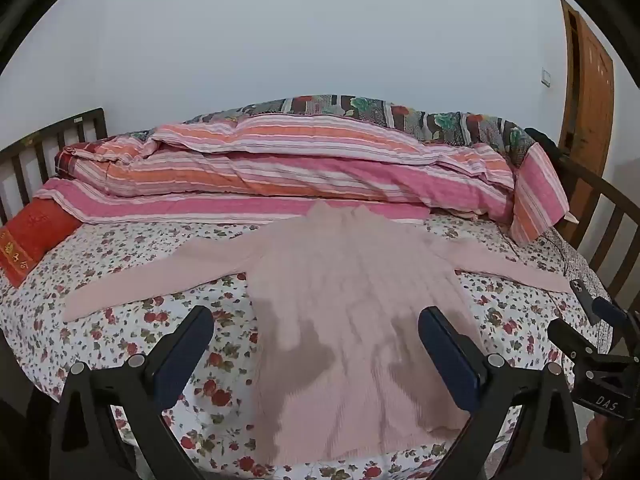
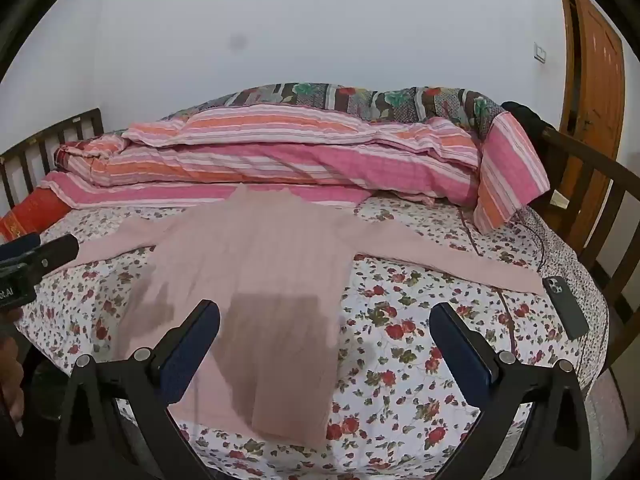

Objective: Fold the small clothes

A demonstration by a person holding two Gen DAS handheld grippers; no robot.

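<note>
Pink sweater point(image 1: 352, 304), one, lies flat on floral sheet point(image 1: 132, 280); left claw point(image 1: 316, 328) and right claw point(image 2: 325, 322) gape wide, empty.

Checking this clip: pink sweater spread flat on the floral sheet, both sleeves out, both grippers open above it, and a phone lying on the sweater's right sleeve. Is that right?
One detail is off. The phone lies on the floral sheet just past the cuff of the sweater, not on the sleeve, as the right wrist view shows. The rest holds: sleeves spread, left gripper and right gripper open above it.
</note>
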